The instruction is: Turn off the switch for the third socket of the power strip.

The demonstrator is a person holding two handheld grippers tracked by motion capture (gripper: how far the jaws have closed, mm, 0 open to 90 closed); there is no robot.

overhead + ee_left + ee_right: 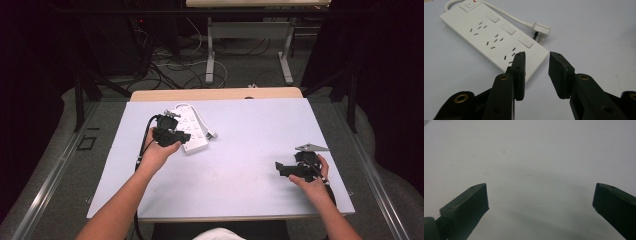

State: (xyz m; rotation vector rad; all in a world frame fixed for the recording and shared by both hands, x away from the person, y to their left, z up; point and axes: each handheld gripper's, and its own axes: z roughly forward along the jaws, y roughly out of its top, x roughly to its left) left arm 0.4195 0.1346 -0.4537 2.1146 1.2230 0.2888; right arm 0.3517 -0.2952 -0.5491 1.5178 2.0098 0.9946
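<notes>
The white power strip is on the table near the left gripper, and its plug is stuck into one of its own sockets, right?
Not quite. The white power strip does lie on the table near the left gripper, but its plug is not in any socket. The left gripper view shows the plug lying loose on the table beside the strip, prongs bare.

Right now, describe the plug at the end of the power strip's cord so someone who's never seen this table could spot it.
On the pale blue-grey table top, find the long white plastic power strip at the back left, just ahead of the left gripper. Its white cord runs along the strip's far side to the flat white angled plug lying on the table. Metal pins at its end set it apart.
</notes>
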